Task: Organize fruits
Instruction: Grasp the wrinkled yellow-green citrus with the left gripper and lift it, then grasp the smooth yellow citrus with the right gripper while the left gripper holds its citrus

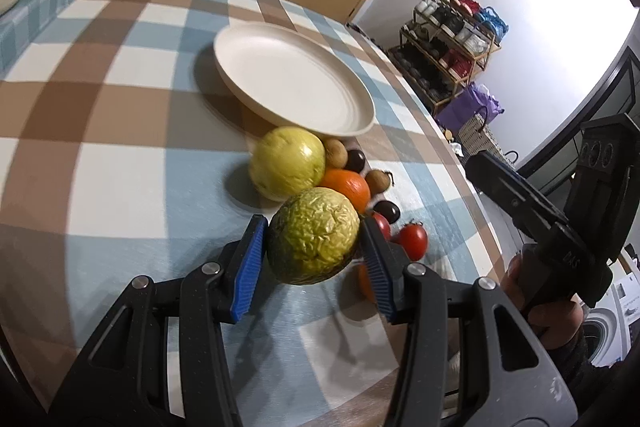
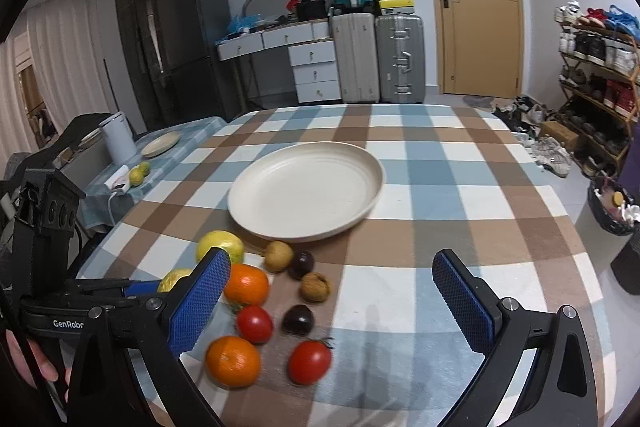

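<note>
Your left hand-held gripper [image 1: 314, 247] clamps a wrinkled yellow-green fruit [image 1: 313, 235], hiding most of an orange [image 1: 365, 283] behind its right pad. Your right hand-held gripper [image 2: 332, 301] gapes empty, fruit pile left of it.

on the counter [image 2: 460, 187] the plate [image 2: 306, 189] lies far of the fruit cluster [image 2: 272, 303]; my left tongs [image 1: 314, 247] pinch a fruit [image 1: 314, 237] at the cluster's left, near side.
</note>
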Motion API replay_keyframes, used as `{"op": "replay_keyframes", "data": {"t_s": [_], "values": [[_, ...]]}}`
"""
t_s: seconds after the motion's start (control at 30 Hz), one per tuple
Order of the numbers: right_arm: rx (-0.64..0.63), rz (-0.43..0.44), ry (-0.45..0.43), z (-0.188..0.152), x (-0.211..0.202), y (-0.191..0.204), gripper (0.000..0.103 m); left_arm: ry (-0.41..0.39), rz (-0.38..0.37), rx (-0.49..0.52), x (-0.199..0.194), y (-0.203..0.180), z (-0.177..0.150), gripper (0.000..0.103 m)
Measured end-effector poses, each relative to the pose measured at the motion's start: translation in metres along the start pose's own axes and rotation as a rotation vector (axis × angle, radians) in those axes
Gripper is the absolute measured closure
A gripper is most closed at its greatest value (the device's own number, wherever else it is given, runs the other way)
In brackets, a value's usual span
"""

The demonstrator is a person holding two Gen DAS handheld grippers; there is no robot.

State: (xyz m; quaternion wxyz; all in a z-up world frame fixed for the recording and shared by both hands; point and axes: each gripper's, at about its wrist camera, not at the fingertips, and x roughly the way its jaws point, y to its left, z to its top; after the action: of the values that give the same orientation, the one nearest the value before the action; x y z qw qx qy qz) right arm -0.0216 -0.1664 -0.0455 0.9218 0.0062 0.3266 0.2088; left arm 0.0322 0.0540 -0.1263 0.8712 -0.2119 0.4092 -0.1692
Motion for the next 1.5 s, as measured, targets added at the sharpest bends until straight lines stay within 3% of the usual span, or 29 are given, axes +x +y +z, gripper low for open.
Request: {"op": "replay_keyframes", "data": {"t_s": [0.33,0.53,0.93,1.27,1.37,1.43,1.5], "values": [[-0.033,0.166,0.095,0.014,0.036,0.032,0.0,-0.084,0.053,-0.05,-0.039,0.048,0.018,0.058],[-0.069,0.216,0.157,0.019,0.061,0.058,0.0,-0.116,0.084,-0.083,-0.054,0.074,0.022,0.058],[-0.181,0.207,0.251,0.014,0.093,0.096,0.0,-0.139,0.124,-0.1,-0.065,0.097,0.021,0.058],[-0.296,0.142,0.277,0.006,0.107,0.117,0.001,-0.133,0.123,-0.111,-0.06,0.098,0.017,0.058],[-0.358,0.109,0.283,0.001,0.11,0.124,0.005,-0.132,0.123,-0.114,-0.059,0.099,0.017,0.058],[-0.378,0.09,0.292,-0.001,0.112,0.127,0.013,-0.13,0.124,-0.114,-0.059,0.099,0.017,0.058],[-0.379,0.09,0.315,-0.002,0.117,0.126,0.029,-0.129,0.128,-0.114,-0.057,0.1,0.017,0.058]]}}
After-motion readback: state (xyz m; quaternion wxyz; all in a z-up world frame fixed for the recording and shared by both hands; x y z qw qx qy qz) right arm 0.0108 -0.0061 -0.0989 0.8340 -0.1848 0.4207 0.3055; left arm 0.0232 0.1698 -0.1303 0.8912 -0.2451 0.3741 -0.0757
